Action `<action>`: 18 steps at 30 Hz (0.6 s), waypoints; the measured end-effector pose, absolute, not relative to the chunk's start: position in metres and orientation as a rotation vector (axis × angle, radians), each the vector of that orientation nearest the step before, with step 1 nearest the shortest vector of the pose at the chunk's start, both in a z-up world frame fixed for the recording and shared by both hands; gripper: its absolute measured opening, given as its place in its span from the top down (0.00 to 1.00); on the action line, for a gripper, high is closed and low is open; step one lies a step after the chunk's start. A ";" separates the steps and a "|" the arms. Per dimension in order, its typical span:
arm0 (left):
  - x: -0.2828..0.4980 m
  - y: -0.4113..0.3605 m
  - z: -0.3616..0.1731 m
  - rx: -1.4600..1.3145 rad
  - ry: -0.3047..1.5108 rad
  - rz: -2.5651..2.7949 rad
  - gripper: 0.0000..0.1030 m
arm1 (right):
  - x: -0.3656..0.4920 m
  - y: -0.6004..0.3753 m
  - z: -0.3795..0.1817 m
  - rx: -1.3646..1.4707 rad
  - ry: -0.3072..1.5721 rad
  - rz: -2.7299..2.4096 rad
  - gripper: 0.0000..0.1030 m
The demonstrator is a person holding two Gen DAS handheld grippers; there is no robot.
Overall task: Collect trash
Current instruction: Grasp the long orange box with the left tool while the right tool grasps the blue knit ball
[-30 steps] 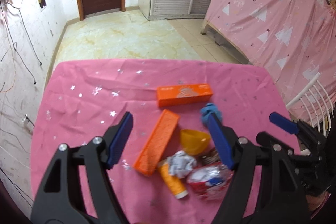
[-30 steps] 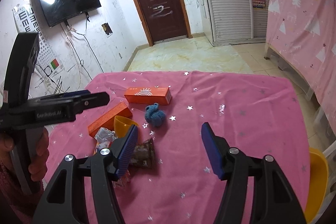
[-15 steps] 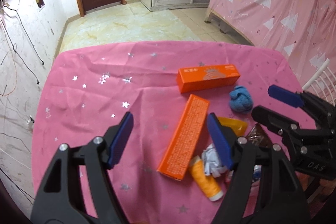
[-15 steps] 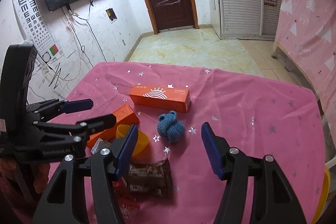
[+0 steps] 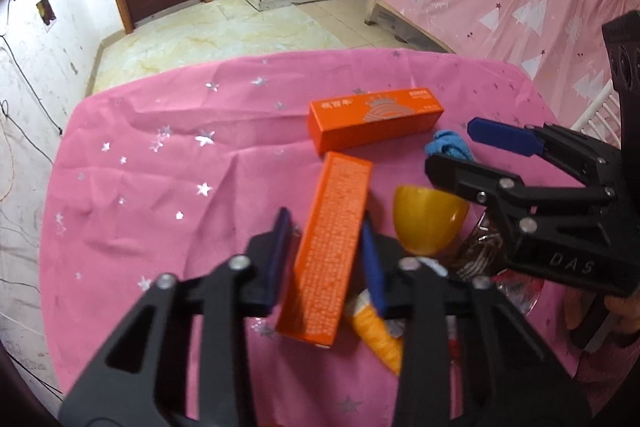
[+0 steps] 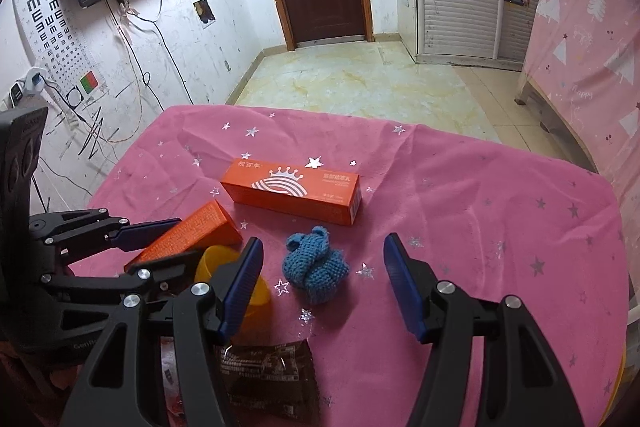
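Jaws of the left gripper (image 5: 326, 251) stand narrowed around the near orange box (image 5: 330, 251), one blue pad at each long side; motion blur hides whether the pads actually press the card, so contact cannot be confirmed and the grip reads as closing rather than secured. Jaws of the right gripper (image 6: 322, 287) stand wide apart and hold nothing, with the blue knitted ball (image 6: 314, 273) lying on the worktop (image 6: 500, 211) between the two pads, clear of both. Beyond the left jaws lies the second orange box (image 5: 376, 125); to the right of them sits the yellow cup (image 5: 430, 223), touching or nearly touching the held box, and just below it an orange tube (image 5: 378, 333) partly under the right-hand pad. A dark foil wrapper (image 6: 268, 375) lies under the right gripper, nearer than its jaws. Judged risks: the left jaws sit near one end of the box, so a lift may let the far end droop or pivot out; a hard squeeze may crush hollow card; the rising box may tip the cup or drag the tube; both grippers work close together and may collide.
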State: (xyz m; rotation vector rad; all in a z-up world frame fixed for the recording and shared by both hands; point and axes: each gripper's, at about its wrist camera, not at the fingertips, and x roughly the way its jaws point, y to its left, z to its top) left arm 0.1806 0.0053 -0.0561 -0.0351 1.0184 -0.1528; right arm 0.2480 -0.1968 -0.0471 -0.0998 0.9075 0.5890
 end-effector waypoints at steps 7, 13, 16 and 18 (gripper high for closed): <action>0.181 0.000 -0.058 -0.009 0.997 -0.152 0.76 | 0.253 -0.190 -0.050 -0.105 0.917 0.576 0.64; 0.180 -0.001 -0.058 -0.024 0.991 -0.132 0.77 | 0.250 -0.182 -0.053 -0.128 0.922 0.588 0.78; 0.178 -0.001 -0.053 -0.038 0.984 -0.120 0.77 | 0.246 -0.181 -0.050 -0.135 0.908 0.589 0.79; 0.175 0.000 -0.046 -0.040 0.967 -0.112 0.77 | 0.243 -0.184 -0.045 -0.126 0.891 0.590 0.79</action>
